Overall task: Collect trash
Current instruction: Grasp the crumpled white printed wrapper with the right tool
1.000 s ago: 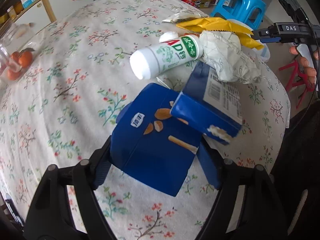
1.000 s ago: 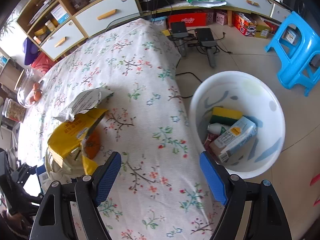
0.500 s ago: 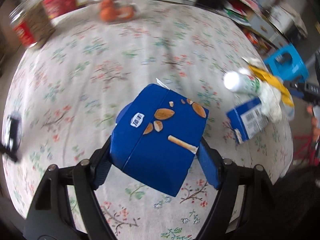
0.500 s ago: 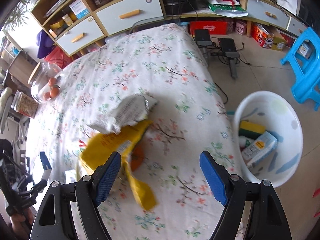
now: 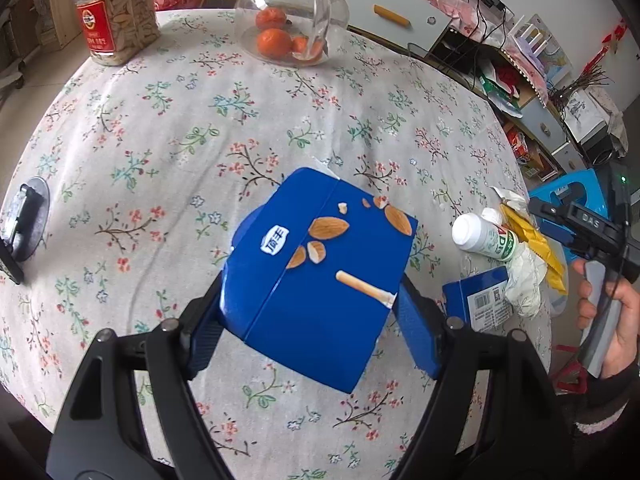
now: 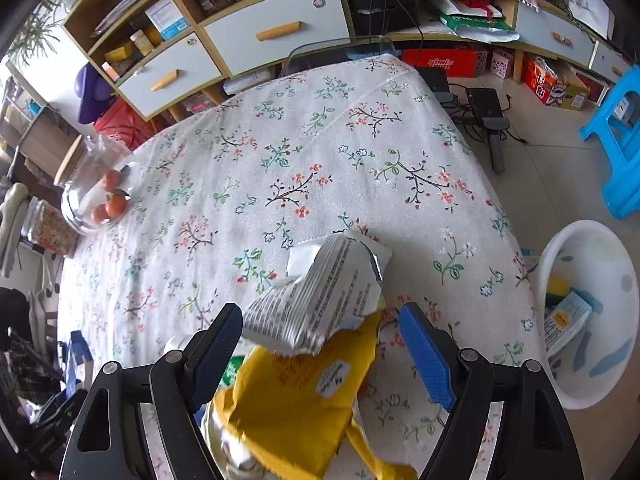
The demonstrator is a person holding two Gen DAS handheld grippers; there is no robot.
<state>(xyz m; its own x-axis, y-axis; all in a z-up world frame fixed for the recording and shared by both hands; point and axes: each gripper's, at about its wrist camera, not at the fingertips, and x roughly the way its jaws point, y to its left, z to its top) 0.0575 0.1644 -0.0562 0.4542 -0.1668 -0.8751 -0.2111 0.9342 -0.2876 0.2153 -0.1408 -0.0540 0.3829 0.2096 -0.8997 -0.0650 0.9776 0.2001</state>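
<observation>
Trash lies bunched near one edge of the round table under its white floral cloth [image 5: 168,128]. The left gripper [image 5: 312,304] has its blue pads clamped on the sides of a dark blue snack carton printed with almonds [image 5: 320,276], held clear above the cloth. Beyond it, near the table edge, lie a white plastic bottle with a green label [image 5: 486,238], a crumpled white paper wad [image 5: 524,280], a small blue carton with a barcode [image 5: 478,300] and a yellow foil wrapper [image 6: 304,404]. The right gripper [image 6: 322,354] hangs over that wrapper and a torn silver printed packet [image 6: 320,300], its fingers spread wide, the two wrappers below the gap and neither pad pressing on them. On the floor beside the table stands a white plastic basin [image 6: 616,376] with cartons in it.
</observation>
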